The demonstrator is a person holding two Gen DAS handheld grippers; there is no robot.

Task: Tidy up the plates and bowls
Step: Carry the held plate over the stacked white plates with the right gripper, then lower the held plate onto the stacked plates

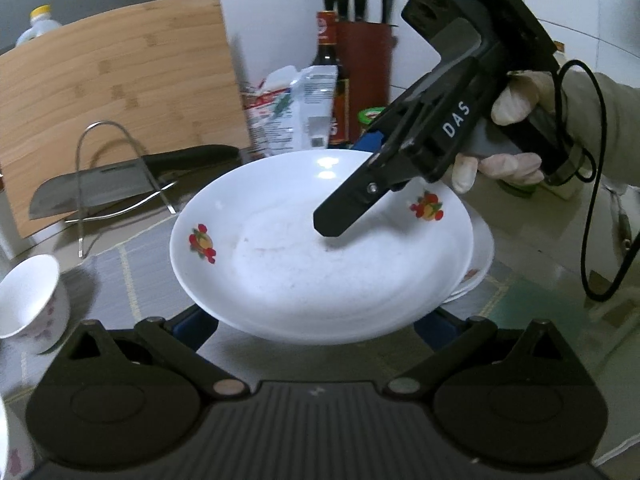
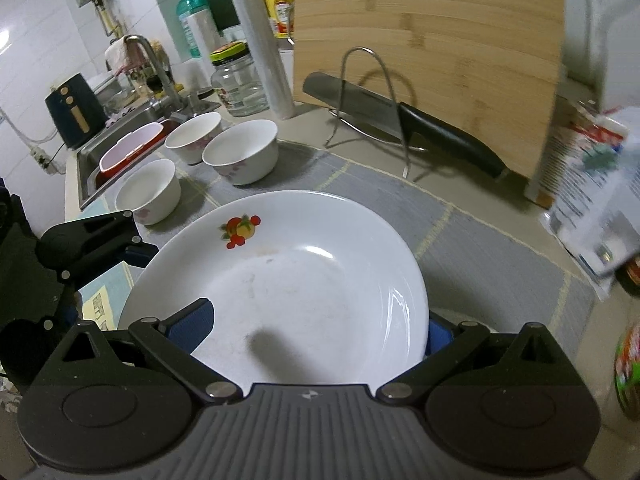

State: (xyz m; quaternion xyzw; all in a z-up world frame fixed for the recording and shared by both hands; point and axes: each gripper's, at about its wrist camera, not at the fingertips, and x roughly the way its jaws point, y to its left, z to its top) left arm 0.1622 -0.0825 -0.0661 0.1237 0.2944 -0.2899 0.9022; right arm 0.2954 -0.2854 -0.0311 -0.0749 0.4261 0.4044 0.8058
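A white plate (image 1: 320, 264) with fruit decals sits tilted and offset above a second plate (image 1: 478, 276) on the grey mat. My right gripper (image 2: 314, 330) straddles its rim, jaws wide: one blue pad (image 2: 192, 324) lies over the inside and the other (image 2: 438, 336) under the rim. In the left wrist view its black finger (image 1: 340, 216) rests over the plate's inside. My left gripper (image 1: 314, 328) is open, both pads under the near rim. Three white bowls (image 2: 242, 150) stand left of the plate, near the sink. One bowl (image 1: 32, 300) shows at far left.
A bamboo cutting board (image 1: 120, 80) leans on the wall behind a cleaver (image 1: 88, 188) on a wire rack. Seasoning bags (image 1: 292, 108), a sauce bottle (image 1: 332, 60) and a knife block (image 1: 364, 52) crowd the back. The sink (image 2: 120, 132) and a glass jar (image 2: 240, 84) lie left.
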